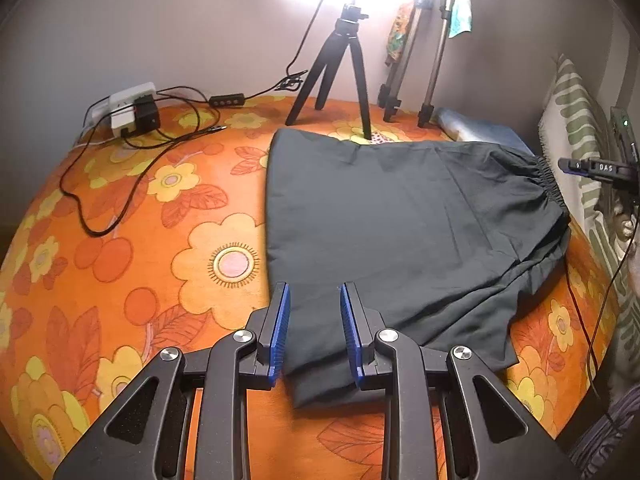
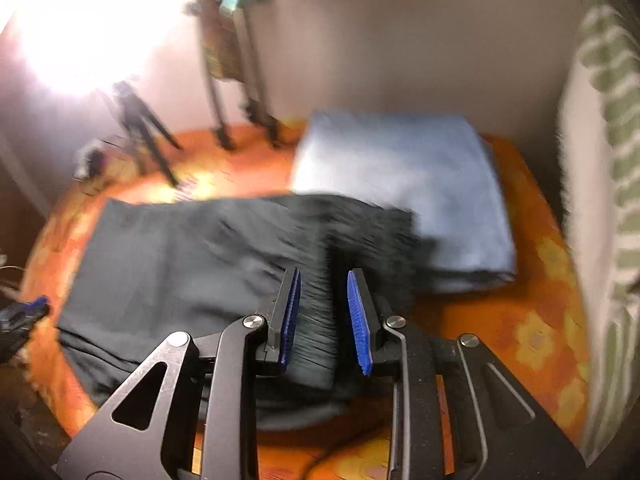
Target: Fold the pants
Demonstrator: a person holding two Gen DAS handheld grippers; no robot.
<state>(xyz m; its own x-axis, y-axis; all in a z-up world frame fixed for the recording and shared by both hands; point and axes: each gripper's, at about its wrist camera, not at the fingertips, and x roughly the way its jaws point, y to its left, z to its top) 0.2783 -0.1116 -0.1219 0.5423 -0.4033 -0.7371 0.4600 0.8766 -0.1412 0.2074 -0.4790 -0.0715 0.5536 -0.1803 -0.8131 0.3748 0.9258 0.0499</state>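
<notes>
Black pants (image 1: 400,220) lie folded flat on an orange flowered bedspread (image 1: 120,240), with the elastic waistband (image 1: 550,178) at the right. My left gripper (image 1: 314,296) hovers over the near left edge of the cloth. Its blue pads stand apart and grip nothing. The right wrist view is blurred. There my right gripper (image 2: 324,280) is over the gathered waistband (image 2: 316,320) of the pants (image 2: 180,264). The band lies between the pads, with a gap showing at the right pad. The left gripper's blue tip (image 2: 32,306) shows at the left edge.
A folded blue cloth (image 2: 404,184) lies behind the waistband. A small black tripod (image 1: 340,64) and light-stand legs (image 1: 408,80) stand at the back under a glaring lamp. A power strip with cables (image 1: 132,108) is back left. A striped pillow (image 2: 600,160) lines the right side.
</notes>
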